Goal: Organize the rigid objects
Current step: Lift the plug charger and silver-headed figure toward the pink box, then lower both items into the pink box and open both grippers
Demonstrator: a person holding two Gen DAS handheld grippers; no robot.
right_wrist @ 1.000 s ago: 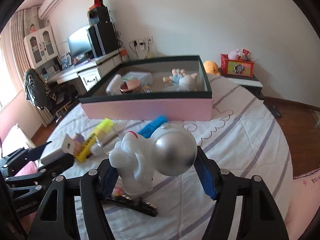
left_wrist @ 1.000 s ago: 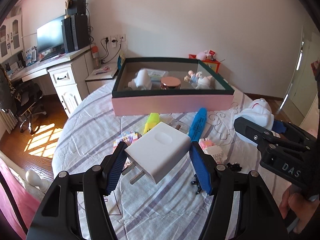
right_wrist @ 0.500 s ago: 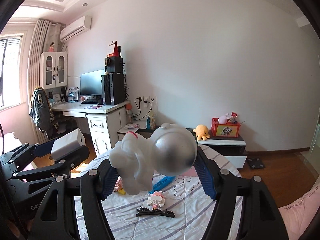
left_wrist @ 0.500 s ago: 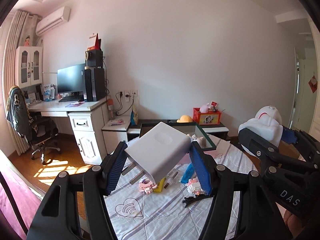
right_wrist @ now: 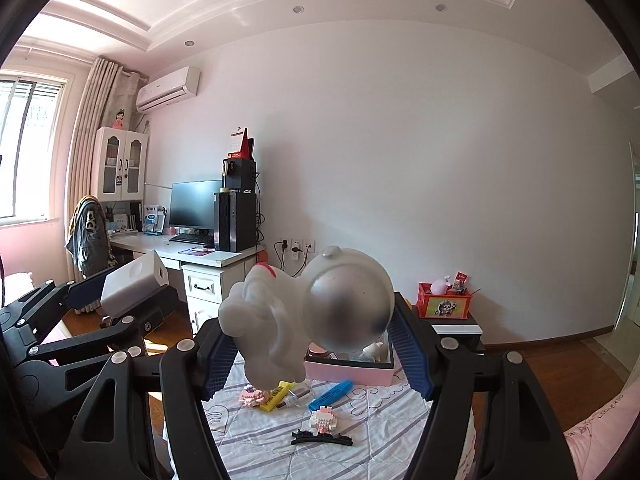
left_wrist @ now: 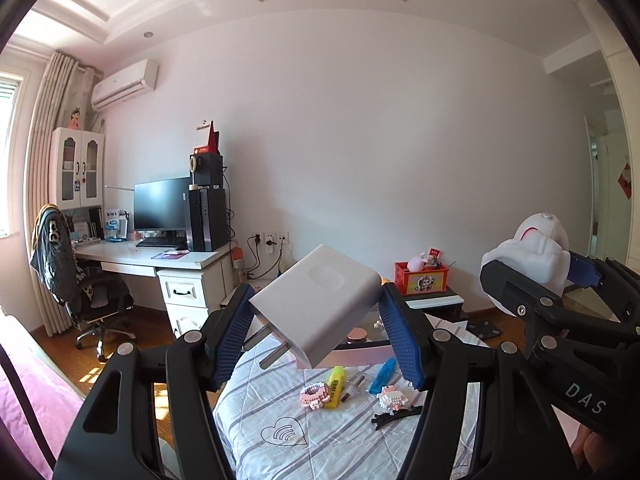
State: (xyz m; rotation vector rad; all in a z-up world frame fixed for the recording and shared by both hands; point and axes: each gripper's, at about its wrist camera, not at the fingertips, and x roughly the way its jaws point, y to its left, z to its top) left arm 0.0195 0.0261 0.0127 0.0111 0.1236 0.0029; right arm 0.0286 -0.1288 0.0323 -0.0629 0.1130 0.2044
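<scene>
Plastic toys over striped cloth

The white charger (left_wrist: 316, 308) looked matt, smooth plastic; the astronaut figurine (right_wrist: 308, 312) had a glossy silvery visor; the bedsheet (left_wrist: 320, 436) was soft striped cloth, the floor (left_wrist: 140, 332) polished wood.

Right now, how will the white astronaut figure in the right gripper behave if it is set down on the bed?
The astronaut figure looks rigid and glossy, so it may slip in the right gripper. Its round helmet seems apt to roll on the soft striped sheet. Probably hollow and light.
</scene>
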